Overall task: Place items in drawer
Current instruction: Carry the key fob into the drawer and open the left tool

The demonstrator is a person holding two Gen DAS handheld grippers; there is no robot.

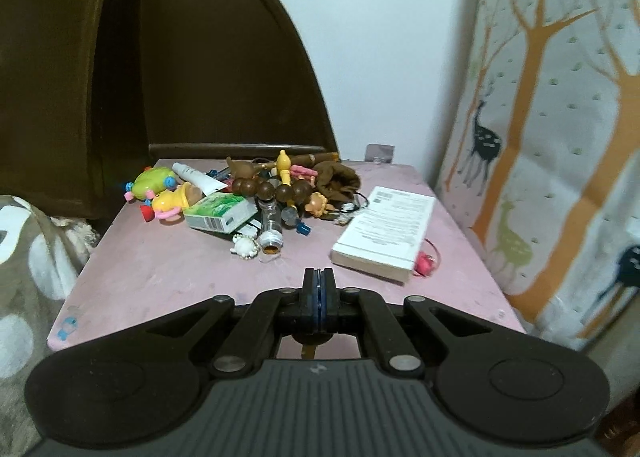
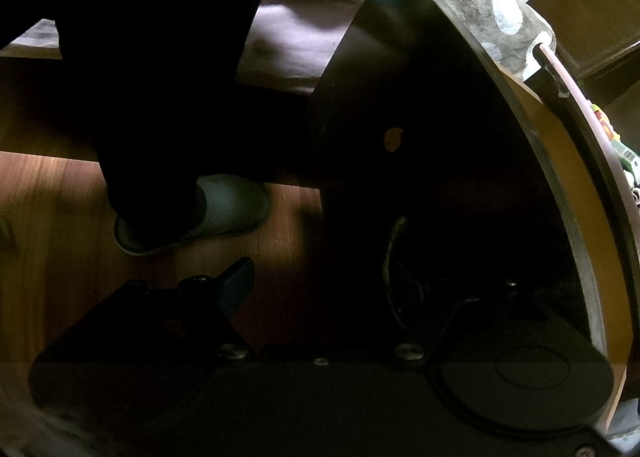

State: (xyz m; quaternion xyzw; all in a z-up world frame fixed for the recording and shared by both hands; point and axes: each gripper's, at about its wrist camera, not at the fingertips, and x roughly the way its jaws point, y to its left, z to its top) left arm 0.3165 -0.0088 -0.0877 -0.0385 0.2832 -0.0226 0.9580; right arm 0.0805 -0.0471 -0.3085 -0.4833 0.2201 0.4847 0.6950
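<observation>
In the left wrist view a pile of small items lies at the back of a pink tabletop point(image 1: 160, 273): a green box point(image 1: 220, 213), yellow-green toys point(image 1: 156, 185), a white tube point(image 1: 198, 177), brown beads point(image 1: 272, 189), a small bottle point(image 1: 271, 229) and a brown pouch point(image 1: 336, 179). A white book point(image 1: 386, 233) lies to the right. My left gripper point(image 1: 319, 281) is shut and empty above the near table edge. In the right wrist view my right gripper point(image 2: 320, 273) is open in front of the dark drawer front point(image 2: 420, 137), next to its metal handle point(image 2: 394, 257).
A dark brown headboard point(image 1: 224, 69) stands behind the table. A deer-patterned fabric panel point(image 1: 552, 137) rises on the right. A pink hair tie point(image 1: 424, 263) lies by the book. In the right wrist view a person's slippered foot point(image 2: 224, 209) stands on the wooden floor.
</observation>
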